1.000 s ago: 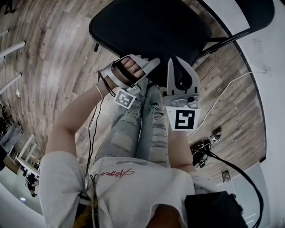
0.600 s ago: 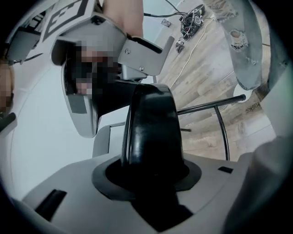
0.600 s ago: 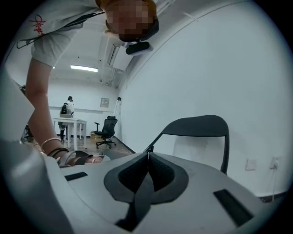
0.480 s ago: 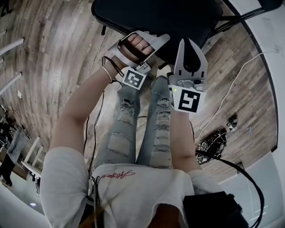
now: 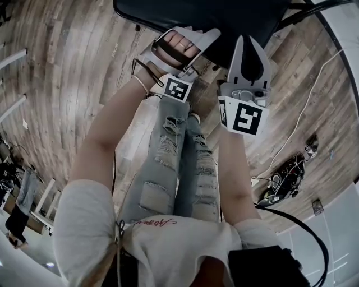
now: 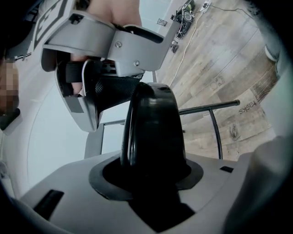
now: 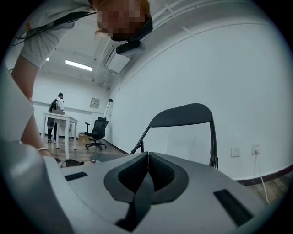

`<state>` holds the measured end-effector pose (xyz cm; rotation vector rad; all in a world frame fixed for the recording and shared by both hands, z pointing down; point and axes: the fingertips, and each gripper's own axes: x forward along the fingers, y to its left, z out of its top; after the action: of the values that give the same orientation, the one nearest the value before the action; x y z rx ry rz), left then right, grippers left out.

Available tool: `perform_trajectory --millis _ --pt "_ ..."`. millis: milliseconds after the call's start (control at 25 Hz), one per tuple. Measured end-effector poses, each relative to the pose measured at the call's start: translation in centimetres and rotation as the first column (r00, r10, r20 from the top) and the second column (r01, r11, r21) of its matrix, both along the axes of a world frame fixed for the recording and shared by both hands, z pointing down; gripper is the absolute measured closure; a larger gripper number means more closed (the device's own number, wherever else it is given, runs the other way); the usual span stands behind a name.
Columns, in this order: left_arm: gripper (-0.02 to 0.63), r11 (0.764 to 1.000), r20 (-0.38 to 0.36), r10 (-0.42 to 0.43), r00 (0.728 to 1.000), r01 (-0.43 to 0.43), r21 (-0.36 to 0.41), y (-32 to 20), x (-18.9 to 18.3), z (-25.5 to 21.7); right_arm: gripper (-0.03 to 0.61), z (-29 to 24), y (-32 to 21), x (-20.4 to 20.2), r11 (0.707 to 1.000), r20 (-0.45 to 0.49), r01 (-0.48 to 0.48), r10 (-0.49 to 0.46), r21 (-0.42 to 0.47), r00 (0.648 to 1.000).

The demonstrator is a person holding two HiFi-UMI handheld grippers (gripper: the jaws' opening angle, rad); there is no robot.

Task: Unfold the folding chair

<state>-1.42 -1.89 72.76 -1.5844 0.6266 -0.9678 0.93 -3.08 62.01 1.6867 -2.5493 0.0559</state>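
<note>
Two grippers face the folding chair at twelve o'clock in the head view. The left gripper straddles the flat seat, jaws just opening, probably releasing it now that it is down. At one o'clock, the right gripper hovers closed and empty.

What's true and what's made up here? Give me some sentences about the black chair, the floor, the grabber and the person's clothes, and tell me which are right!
1. The floor is grey carpet. False: it is made of wooden planks.
2. The black folding chair lies flat on its side. False: it stands upright, with its backrest up in front of the white wall.
3. The right gripper has its jaws shut, with nothing between them. True.
4. The person wears ripped light jeans. True.
</note>
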Motion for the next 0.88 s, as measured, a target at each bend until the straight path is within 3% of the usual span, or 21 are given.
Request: perform_trajectory --millis 280,400,600,760,880 --pt "0.317 1.000 0.027 -0.003 1.000 0.003 0.000 4.2 -2.0 5.0 0.561 2.1 5.1 -5.9 0.996 0.043 0.070 -0.072 0.052 0.996" --pt "0.292 1.000 0.033 0.017 0.999 -0.017 -0.008 6.0 -2.8 6.1 0.561 4.3 7.2 -6.3 0.998 0.051 0.059 -0.059 0.002 0.997" --pt "0.293 0.999 0.001 0.029 1.000 -0.029 0.019 6.0 -2.7 5.7 0.561 5.2 8.4 -7.0 0.999 0.024 0.022 -0.023 0.024 0.999" --pt "0.293 0.998 -0.070 0.069 0.995 -0.069 0.013 6.9 -4.0 5.8 0.561 3.3 9.3 -8.0 0.997 0.040 0.027 -0.030 0.068 0.999" --pt "0.293 0.999 -0.203 0.050 0.978 -0.044 0.032 7.3 -6.9 5.1 0.561 2.2 10.2 -8.4 0.993 0.037 0.021 -0.025 0.116 0.999"
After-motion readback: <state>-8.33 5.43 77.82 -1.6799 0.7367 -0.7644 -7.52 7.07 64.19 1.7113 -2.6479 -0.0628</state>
